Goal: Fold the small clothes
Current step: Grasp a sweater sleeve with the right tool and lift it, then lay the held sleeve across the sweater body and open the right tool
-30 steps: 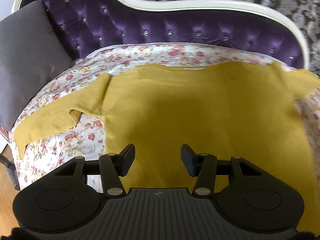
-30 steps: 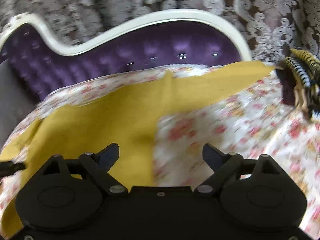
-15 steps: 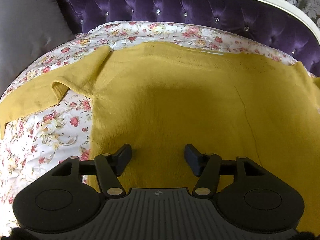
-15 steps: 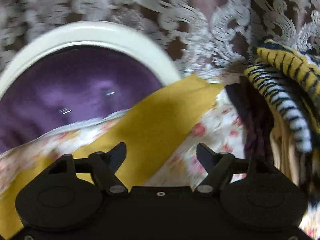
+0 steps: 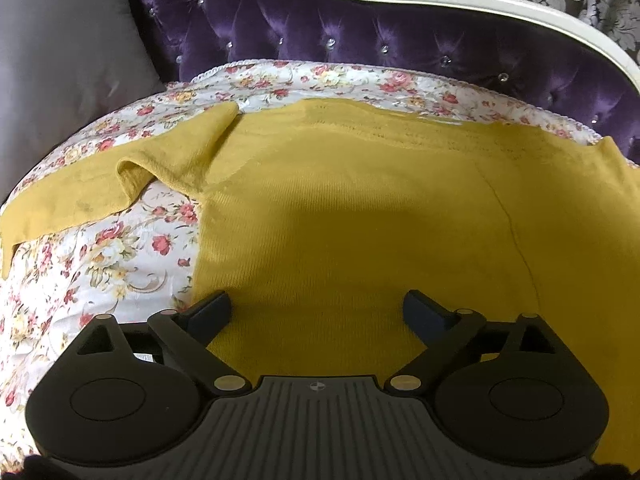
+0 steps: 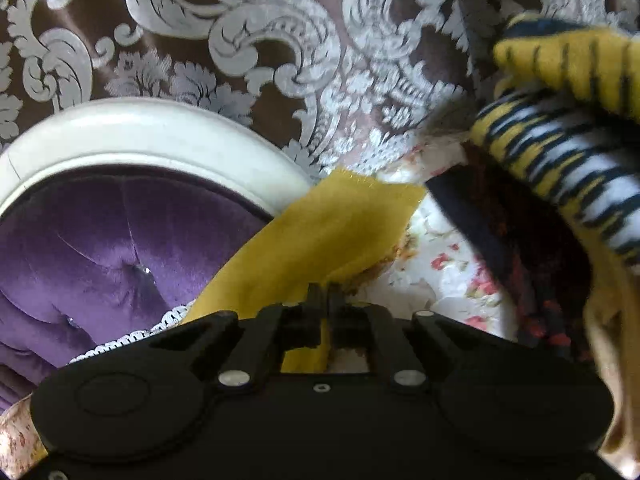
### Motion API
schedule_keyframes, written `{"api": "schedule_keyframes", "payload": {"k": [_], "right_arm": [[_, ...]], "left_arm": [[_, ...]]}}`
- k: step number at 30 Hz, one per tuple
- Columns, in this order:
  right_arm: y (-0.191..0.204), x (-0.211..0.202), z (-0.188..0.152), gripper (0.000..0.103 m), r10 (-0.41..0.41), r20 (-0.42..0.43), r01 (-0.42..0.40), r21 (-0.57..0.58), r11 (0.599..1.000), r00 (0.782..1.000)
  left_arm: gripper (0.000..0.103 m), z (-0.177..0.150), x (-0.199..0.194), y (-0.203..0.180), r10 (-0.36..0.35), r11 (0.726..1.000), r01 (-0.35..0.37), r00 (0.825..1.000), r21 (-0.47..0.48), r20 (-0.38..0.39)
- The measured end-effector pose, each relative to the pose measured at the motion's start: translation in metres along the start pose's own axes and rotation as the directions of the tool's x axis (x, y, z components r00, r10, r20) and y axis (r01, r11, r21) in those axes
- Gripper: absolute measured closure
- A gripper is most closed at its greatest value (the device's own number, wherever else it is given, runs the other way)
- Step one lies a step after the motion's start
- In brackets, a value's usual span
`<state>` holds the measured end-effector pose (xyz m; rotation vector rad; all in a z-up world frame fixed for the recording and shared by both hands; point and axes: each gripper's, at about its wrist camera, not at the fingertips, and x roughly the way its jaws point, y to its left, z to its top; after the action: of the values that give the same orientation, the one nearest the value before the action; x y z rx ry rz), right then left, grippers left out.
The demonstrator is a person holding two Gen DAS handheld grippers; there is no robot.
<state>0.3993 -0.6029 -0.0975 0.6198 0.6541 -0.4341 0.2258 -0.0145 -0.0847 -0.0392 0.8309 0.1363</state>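
Note:
A mustard-yellow knit sweater [image 5: 360, 208] lies spread flat on a floral bedspread [image 5: 100, 256], its left sleeve [image 5: 80, 196] stretched out to the left. My left gripper [image 5: 318, 312] is open and empty, low over the sweater's body near its left edge. In the right wrist view my right gripper [image 6: 328, 300] is shut on the sweater's right sleeve [image 6: 320, 232], whose cuff end sticks out past the fingers toward the headboard.
A purple tufted headboard [image 5: 360, 36] with a white frame [image 6: 140, 136] runs behind the bed. A grey pillow [image 5: 68, 60] sits at the far left. A pile of striped yellow, black and white clothes [image 6: 560, 160] lies at the right. Patterned wallpaper [image 6: 280, 40] is behind.
My right gripper moved right to the sleeve end and shut on it. My left gripper moved closer over the sweater body and opened wider.

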Motion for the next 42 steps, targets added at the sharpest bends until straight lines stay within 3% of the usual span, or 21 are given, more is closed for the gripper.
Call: {"api": "schedule_keyframes", "payload": {"k": [4,8,11,13,16,20,23,28,31,33,35,37,40,42], "right_arm": [[0.004,-0.031,0.005,0.094,-0.005,0.049,0.006,-0.027,1.000,0.999],[0.035,-0.079,0.015,0.094,0.044,0.118,-0.029,-0.121,0.992,0.992],[0.076,-0.120,0.014,0.094,0.153,0.135,-0.123,-0.206,0.971,0.979],[0.112,-0.146,0.006,0.094,0.237,0.127,-0.194,-0.282,0.940,0.963],[0.177,-0.189,-0.027,0.094,0.393,0.067,-0.337,-0.396,0.854,0.917],[0.266,-0.226,-0.107,0.094,0.556,-0.108,-0.520,-0.533,0.667,0.824],[0.317,-0.228,-0.189,0.094,0.583,-0.254,-0.602,-0.588,0.540,0.772],[0.351,-0.190,-0.305,0.093,0.530,-0.441,-0.682,-0.577,0.450,0.724],[0.347,-0.182,-0.342,0.083,0.483,-0.494,-0.689,-0.576,0.440,0.723],[0.331,-0.187,-0.346,0.083,0.493,-0.506,-0.705,-0.554,0.444,0.708],[0.313,-0.190,-0.334,0.076,0.494,-0.488,-0.693,-0.545,0.471,0.719],[0.299,-0.194,-0.318,0.074,0.491,-0.448,-0.663,-0.553,0.504,0.747],[0.271,-0.190,-0.294,0.072,0.444,-0.373,-0.579,-0.579,0.575,0.815],[0.257,-0.184,-0.280,0.071,0.422,-0.338,-0.540,-0.567,0.622,0.841]], "left_arm": [[0.008,-0.001,-0.001,0.002,-0.009,1.000,0.009,1.000,-0.026,0.018],[0.009,0.002,-0.001,0.002,-0.015,1.000,0.015,1.000,-0.015,-0.001],[0.011,0.004,-0.003,0.005,-0.033,0.999,0.032,0.999,-0.022,-0.007],[0.018,0.004,-0.006,0.009,-0.045,0.998,0.045,0.999,-0.032,-0.005],[0.019,0.004,-0.011,0.017,-0.075,0.995,0.075,0.997,-0.061,-0.007],[0.019,0.002,-0.021,0.029,-0.087,0.993,0.087,0.996,-0.084,0.004],[0.019,0.001,-0.027,0.041,-0.092,0.991,0.092,0.996,-0.097,0.008],[0.019,-0.002,-0.032,0.068,-0.082,0.987,0.082,0.997,-0.141,0.005],[0.019,0.000,-0.035,0.083,-0.078,0.985,0.080,0.997,-0.151,0.016],[0.019,0.005,-0.036,0.089,-0.082,0.985,0.086,0.996,-0.149,0.030],[0.019,0.015,-0.035,0.094,-0.100,0.984,0.106,0.994,-0.141,0.043],[0.019,0.027,-0.034,0.095,-0.122,0.982,0.129,0.991,-0.138,0.057],[0.019,0.053,-0.023,0.091,-0.147,0.978,0.158,0.986,-0.134,0.083],[0.019,0.071,-0.013,0.084,-0.151,0.981,0.160,0.985,-0.112,0.090]]}}
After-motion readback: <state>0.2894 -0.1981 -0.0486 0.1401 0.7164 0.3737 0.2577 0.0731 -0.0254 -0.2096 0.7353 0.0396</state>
